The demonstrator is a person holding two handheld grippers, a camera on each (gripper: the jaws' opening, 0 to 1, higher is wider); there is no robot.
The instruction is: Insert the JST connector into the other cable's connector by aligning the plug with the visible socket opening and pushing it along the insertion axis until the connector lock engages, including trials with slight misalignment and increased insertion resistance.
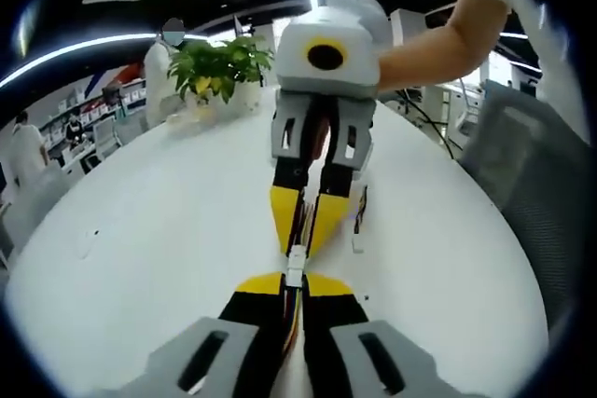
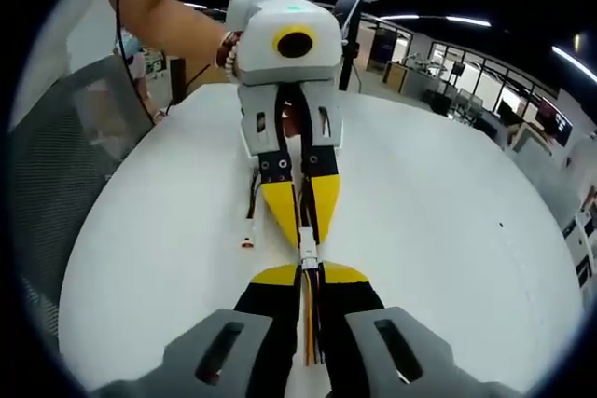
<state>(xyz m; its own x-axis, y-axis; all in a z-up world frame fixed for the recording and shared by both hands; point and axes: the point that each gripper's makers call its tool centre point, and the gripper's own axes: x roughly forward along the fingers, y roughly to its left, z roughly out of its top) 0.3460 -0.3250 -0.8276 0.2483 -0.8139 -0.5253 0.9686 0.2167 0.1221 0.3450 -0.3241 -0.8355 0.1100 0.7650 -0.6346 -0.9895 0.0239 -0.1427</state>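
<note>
Both my tongs, left [image 1: 295, 288] and right [image 2: 311, 277], pinch their thin cables just behind the small white JST connector [image 2: 307, 253] meeting above the tabletop [image 2: 448, 212]; light, brittle, wires limp, so I'd grip the housing.

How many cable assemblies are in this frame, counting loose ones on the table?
3. One cable in the right gripper, one cable in the left gripper, their connectors meeting between the tips, and a spare cable loose on the table.
</note>
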